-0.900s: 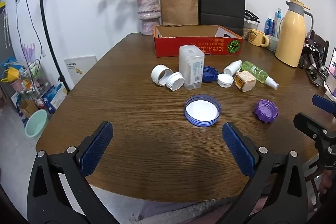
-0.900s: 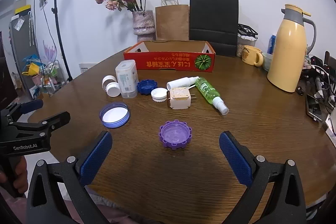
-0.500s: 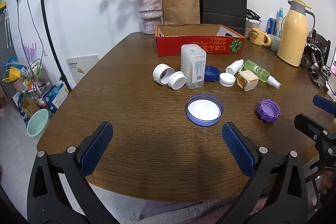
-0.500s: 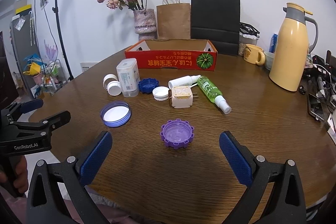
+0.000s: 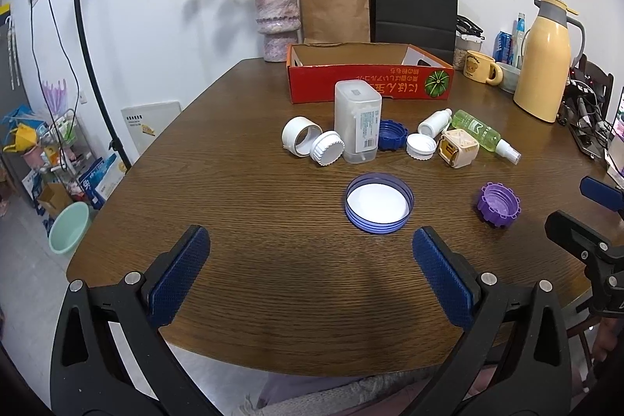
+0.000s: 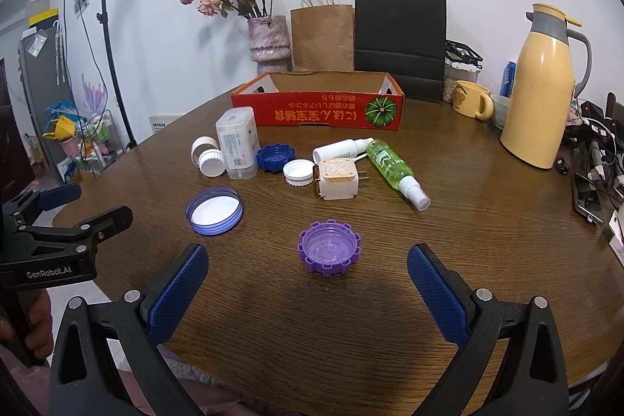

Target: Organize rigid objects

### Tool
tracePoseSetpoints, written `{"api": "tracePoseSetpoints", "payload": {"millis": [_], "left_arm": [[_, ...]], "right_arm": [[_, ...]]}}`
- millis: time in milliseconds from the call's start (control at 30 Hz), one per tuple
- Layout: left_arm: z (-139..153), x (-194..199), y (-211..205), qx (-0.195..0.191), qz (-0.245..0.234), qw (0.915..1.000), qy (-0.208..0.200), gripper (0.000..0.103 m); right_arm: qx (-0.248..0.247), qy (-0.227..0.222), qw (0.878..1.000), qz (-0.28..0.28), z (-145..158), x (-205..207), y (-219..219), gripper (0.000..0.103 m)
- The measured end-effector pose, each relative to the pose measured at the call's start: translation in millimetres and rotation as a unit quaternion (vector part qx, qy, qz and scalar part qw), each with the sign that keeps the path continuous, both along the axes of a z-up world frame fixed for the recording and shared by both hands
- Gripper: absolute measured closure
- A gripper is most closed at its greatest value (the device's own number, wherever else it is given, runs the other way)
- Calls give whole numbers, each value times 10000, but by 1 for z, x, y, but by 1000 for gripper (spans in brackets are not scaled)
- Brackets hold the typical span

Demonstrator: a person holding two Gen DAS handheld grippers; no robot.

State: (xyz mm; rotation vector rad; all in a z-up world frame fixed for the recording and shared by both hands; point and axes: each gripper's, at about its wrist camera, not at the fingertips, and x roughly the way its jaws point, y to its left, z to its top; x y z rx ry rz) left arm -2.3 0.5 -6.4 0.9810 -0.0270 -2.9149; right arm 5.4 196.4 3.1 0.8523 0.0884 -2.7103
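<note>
I have both grippers hovering over the near edge of the round wooden tabletop (image 5: 249, 205), and both sets of fingers are spread wide with nothing between them. The left gripper (image 5: 311, 271) points toward the large blue lid (image 5: 379, 202), which lies open side up just ahead of its right finger. The right gripper (image 6: 308, 289) faces the purple ribbed cap (image 6: 329, 246), which sits open side up directly ahead, between the lines of its two fingers but not touching them. Farther back I see the loose items in a rough row: a white ring (image 5: 299, 141) lying on its side, a white ridged cap (image 5: 327, 153) leaning against it, a tall clear container (image 5: 357, 121) standing upright, a dark blue cap (image 5: 392, 134) just behind it to the right, a white cap (image 5: 421, 147), a cream plug adapter (image 5: 458, 153), a small white bottle (image 5: 434, 121) and a green spray bottle (image 5: 483, 135), both bottles lying down. Behind them the red cardboard box (image 5: 370, 84) stands open at the far side, with its inside hidden from both views. From the right wrist view I can see the left gripper at the left edge, held by a hand (image 6: 37, 318).
</note>
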Motion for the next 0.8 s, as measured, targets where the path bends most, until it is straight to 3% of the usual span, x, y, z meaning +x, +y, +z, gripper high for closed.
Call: {"api": "tracePoseSetpoints", "payload": {"millis": [800], "left_arm": [[-2, -1, 3, -6, -17, 10000, -15, 0]], "right_arm": [[-7, -10, 10000, 7, 0, -1, 0, 0]]}}
